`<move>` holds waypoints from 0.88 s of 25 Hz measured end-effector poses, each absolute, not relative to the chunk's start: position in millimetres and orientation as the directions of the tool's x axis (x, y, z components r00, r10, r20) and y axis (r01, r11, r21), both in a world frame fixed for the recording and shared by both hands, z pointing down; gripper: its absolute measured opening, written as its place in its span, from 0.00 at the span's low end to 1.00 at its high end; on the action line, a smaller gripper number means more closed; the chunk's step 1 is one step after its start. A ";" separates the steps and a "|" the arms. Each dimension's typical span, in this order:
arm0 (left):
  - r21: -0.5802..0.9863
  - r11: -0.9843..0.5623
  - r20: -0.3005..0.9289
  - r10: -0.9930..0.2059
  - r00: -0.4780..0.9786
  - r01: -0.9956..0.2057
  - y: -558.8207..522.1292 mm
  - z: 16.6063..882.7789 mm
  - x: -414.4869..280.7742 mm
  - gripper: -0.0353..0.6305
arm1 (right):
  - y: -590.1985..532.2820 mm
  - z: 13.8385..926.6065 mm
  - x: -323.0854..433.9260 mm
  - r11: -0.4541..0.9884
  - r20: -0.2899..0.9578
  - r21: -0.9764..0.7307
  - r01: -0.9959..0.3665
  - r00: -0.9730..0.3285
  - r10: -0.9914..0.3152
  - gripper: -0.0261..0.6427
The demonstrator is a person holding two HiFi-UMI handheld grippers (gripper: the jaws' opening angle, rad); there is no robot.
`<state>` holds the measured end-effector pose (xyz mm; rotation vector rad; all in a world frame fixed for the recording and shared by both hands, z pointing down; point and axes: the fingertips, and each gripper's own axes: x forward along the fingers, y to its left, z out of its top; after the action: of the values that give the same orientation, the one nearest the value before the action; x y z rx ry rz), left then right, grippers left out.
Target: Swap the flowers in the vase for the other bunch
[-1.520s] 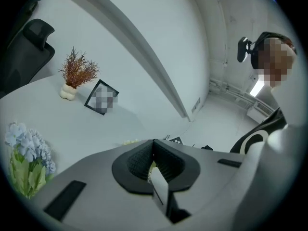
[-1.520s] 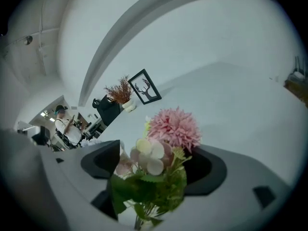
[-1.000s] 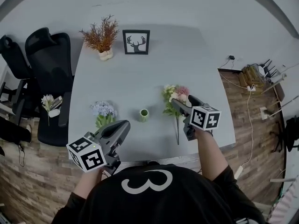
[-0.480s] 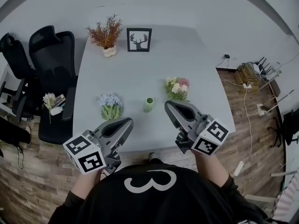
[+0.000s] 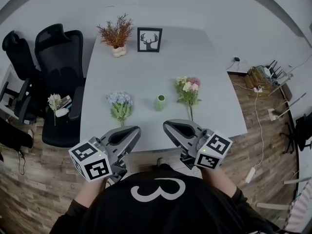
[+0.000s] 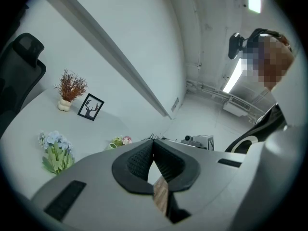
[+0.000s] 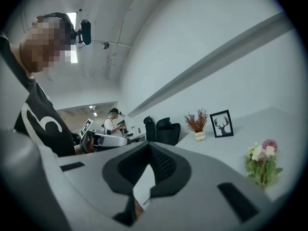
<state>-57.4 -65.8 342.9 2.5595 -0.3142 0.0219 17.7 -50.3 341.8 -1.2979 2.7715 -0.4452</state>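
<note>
Grey worktop (image 5: pixel 146 72) with open surface along its near edge, ahead of both grippers. Left gripper (image 5: pixel 131 130) and right gripper (image 5: pixel 168 126): jaws closed on nothing, held short of that edge. Green vase (image 5: pixel 160 102) stands beyond the jaws, between blue bunch (image 5: pixel 120 105) and pink bunch (image 5: pixel 188 89); its mouth is too small to make out.

Left gripper (image 5: pixel 130 129) and right gripper (image 5: pixel 168 126): grey rounded plastic shells. Black ribbed pads (image 6: pixel 139 160) line the jaws, with a dark rectangular slot (image 6: pixel 65 206) on the shell behind them. Rear of each claw: white cube (image 5: pixel 90 161) with black square markers. Person wears a black T-shirt (image 5: pixel 161 213) with a white "3".
</note>
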 end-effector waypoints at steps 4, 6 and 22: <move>0.525 -0.821 0.087 -0.213 0.973 -0.226 -59.0 345.0 -63.4 0.07 | -45.9 347.3 9.0 0.607 0.087 -0.287 -0.741 -0.651 -0.754 0.05; 0.510 -0.830 0.100 -0.203 0.974 -0.225 -55.1 345.4 -64.5 0.07 | -45.5 346.0 6.6 0.608 0.081 -0.287 -0.740 -0.652 -0.754 0.05; 0.495 -0.828 0.114 -0.239 0.964 -0.264 -60.0 350.2 -74.0 0.07 | -48.3 351.5 -2.4 0.606 0.086 -0.319 -0.729 -0.659 -0.747 0.05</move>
<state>-74.0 -60.0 350.2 2.5863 -0.3561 0.0635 -2.4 -48.3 351.5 -1.2725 2.7649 -0.5101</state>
